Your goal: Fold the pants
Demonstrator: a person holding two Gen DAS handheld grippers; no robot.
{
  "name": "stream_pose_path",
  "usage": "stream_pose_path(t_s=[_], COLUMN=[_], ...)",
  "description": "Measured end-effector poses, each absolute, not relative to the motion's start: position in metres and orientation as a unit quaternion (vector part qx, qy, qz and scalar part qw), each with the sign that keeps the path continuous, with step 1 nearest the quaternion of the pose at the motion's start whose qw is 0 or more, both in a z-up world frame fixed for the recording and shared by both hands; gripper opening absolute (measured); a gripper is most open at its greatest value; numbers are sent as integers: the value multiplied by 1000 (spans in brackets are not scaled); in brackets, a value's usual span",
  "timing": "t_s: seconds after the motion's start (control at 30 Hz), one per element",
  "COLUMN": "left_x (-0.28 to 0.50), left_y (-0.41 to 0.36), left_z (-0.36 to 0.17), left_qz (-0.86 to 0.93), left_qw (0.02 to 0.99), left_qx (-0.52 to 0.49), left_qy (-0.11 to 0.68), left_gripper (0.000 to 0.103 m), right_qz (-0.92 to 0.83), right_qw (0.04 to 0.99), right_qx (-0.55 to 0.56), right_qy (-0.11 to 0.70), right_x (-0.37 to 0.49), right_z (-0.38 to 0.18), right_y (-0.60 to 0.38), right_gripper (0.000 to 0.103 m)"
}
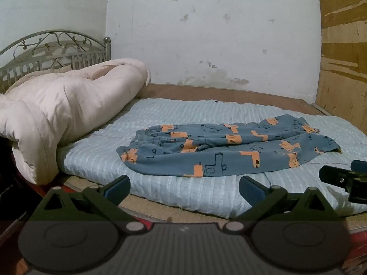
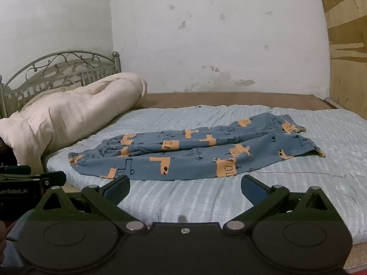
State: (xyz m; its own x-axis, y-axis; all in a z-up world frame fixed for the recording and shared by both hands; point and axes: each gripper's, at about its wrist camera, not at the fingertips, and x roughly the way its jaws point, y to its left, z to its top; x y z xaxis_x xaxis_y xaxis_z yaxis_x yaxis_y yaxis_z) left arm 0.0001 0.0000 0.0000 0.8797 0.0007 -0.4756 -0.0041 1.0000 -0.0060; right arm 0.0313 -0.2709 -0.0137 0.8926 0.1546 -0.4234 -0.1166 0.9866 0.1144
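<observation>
Blue pants [image 1: 224, 149] with orange patches lie spread on the light blue quilt [image 1: 183, 190], waistband to the left and legs to the right, a little rumpled. They also show in the right wrist view [image 2: 195, 153]. My left gripper [image 1: 183, 188] is open and empty, held short of the pants' near edge. My right gripper [image 2: 184, 188] is open and empty, also just short of the near edge. The right gripper shows at the right edge of the left wrist view [image 1: 344, 178], and the left gripper at the left edge of the right wrist view [image 2: 29, 181].
A rolled cream duvet [image 1: 59, 114] lies at the left against a metal headboard [image 1: 52, 52]. A white wall [image 1: 206, 34] stands behind the bed and a plywood panel [image 1: 344, 68] at the right. The bare bed base [image 1: 229, 94] shows beyond the quilt.
</observation>
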Motion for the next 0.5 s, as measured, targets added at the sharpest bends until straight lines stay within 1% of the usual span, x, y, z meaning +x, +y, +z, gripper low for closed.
stream_pose_path(t_s=[0.5], left_x=[0], left_y=[0], left_z=[0], left_qz=[1], left_qw=[970], left_qx=[-2], left_qy=[245], left_gripper=[102], right_qz=[70], right_qw=[972], right_qx=[43], right_qy=[221], right_x=[31], right_z=[-14], right_y=[-270], right_gripper=[102])
